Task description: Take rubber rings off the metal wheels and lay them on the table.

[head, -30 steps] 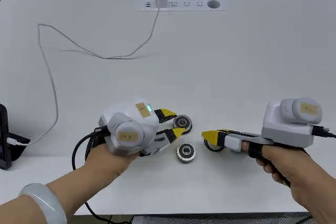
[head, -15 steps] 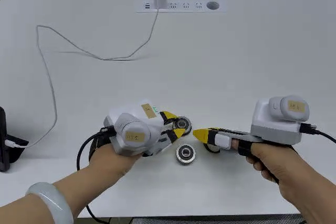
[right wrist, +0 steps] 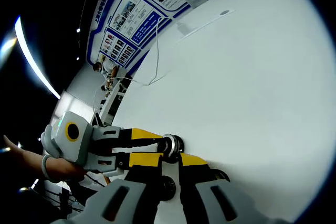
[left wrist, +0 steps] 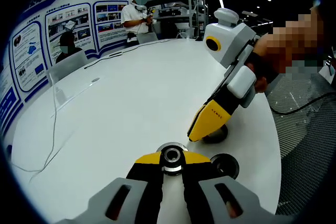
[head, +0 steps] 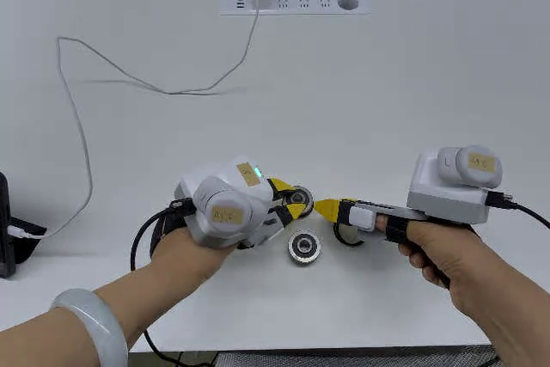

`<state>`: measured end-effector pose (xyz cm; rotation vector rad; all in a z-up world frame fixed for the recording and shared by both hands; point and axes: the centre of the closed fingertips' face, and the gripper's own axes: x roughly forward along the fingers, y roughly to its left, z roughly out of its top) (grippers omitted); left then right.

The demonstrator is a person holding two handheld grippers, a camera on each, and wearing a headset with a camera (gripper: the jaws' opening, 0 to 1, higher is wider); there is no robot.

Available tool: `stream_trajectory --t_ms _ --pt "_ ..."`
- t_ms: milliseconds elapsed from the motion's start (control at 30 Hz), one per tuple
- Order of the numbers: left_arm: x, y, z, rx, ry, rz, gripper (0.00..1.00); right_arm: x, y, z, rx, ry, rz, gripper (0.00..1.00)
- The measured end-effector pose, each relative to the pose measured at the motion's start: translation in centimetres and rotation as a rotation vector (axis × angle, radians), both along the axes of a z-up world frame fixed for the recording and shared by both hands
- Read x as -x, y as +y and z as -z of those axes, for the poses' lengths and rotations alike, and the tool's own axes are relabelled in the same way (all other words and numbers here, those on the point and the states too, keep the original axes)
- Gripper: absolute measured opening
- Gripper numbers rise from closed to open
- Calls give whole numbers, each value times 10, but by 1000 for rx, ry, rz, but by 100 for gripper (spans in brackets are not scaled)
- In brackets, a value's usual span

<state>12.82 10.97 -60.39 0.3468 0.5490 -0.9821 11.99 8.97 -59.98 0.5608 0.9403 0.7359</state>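
Observation:
My left gripper [head: 290,198] is shut on a small metal wheel [head: 299,198] with a black rubber ring, held just above the white table; in the left gripper view the wheel [left wrist: 172,156] sits between the yellow tips. My right gripper [head: 326,207] is shut, its yellow tip close to the right of that wheel and apart from it. In the right gripper view the held wheel [right wrist: 171,145] is just ahead of my jaws. A second wheel [head: 304,247] lies flat on the table in front of both grippers. A loose black rubber ring [head: 346,236] lies under the right gripper.
A white power strip [head: 292,5] lies at the far side of the table [head: 387,100], with a thin white cable [head: 82,135] looping to a dark device [head: 7,238] at the left edge. A black cable [head: 142,238] hangs behind my left hand.
The right gripper has moved left, bringing its tip near the wheel in the left gripper. The left gripper has shifted slightly right and up with the wheel.

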Motion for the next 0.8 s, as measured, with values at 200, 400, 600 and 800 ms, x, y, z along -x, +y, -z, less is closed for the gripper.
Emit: stream_trajectory --t_ms 200,400,600,800 --pt "0 0 0 -2 1 1 14 -2 8 4 -26 37 20 17" --pt "-1 0 0 -1 2 1 14 -3 11 6 -58 73 42 20" --pt "0 0 0 3 3 0 14 -2 12 7 -100 102 61 22" --pt "1 0 0 5 5 -1 14 -2 13 5 -127 118 78 23"
